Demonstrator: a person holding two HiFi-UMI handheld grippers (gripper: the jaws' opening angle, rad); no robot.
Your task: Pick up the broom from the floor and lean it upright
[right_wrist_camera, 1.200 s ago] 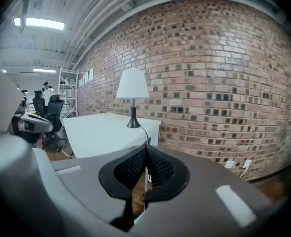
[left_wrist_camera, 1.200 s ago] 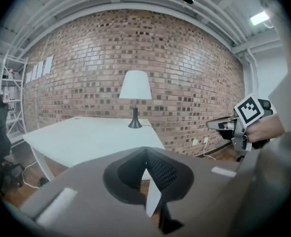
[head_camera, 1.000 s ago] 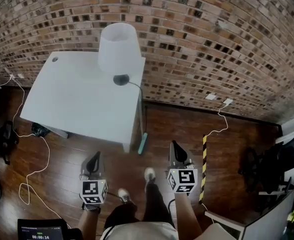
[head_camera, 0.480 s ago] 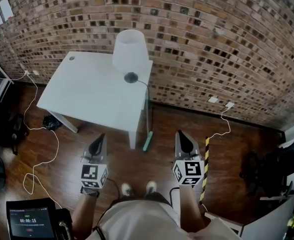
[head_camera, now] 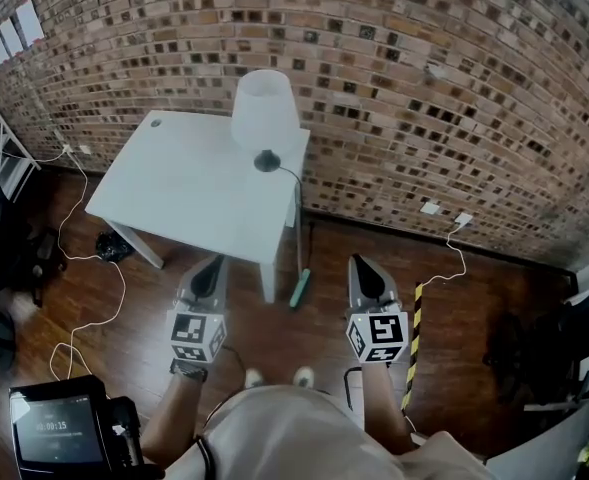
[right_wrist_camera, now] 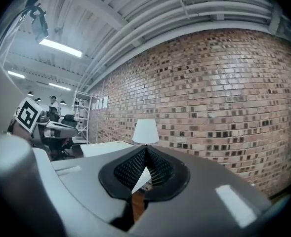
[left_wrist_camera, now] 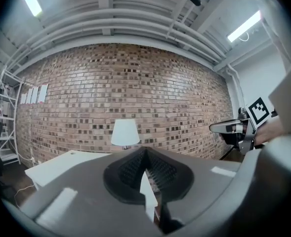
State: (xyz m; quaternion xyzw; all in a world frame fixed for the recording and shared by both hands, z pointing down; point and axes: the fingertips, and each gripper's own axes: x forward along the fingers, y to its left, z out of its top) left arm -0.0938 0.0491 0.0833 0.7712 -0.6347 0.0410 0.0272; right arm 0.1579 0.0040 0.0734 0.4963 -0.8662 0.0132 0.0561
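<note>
We see a white table [head_camera: 189, 183] and lampshade [head_camera: 265, 108], a mottled red-brown brick wall [head_camera: 424, 88], a teal broom [head_camera: 299, 290], a dark brown floor [head_camera: 494, 278] and yellow-and-black striped tape [head_camera: 413, 338].

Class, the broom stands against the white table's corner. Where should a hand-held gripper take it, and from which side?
Probably the slim shaft of the broom, above its teal end, from the open floor side nearest the person: it stands near upright, with the table leg and brick wall behind it.

A white square table [head_camera: 184, 188] and the teal-headed broom [head_camera: 300, 287] at its right edge block the far left; the dark wooden floor [head_camera: 464, 308] to the right lies open.
</note>
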